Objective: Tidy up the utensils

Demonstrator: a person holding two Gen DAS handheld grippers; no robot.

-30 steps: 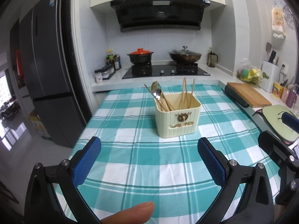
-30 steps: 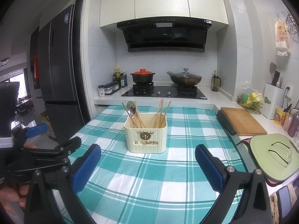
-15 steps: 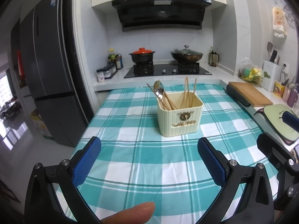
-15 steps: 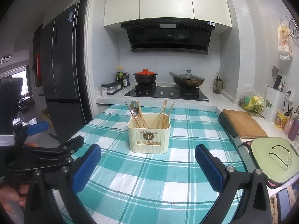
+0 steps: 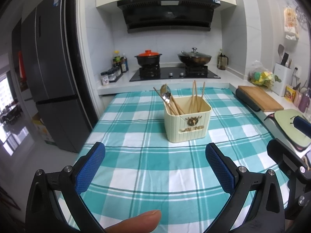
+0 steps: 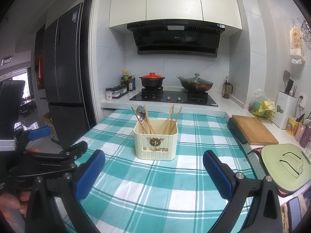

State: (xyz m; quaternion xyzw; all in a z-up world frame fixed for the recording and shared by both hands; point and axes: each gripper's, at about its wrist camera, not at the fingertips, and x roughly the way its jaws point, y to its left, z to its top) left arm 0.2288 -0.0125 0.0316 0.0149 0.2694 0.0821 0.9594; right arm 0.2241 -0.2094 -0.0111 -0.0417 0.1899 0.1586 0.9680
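Both wrist views face the utensil holder (image 5: 187, 123).

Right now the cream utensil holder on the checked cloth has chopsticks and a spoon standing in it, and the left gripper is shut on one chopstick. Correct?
Not quite. The left gripper is open and holds nothing; the left wrist view shows its blue pads wide apart over the checked cloth. The cream utensil holder does hold the chopsticks and spoon.

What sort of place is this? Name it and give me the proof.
A home kitchen, almost certainly. A gas hob carries a red-lidded pot and a wok under a range hood, a tall fridge stands to the left, and a cutting board lies on the counter.
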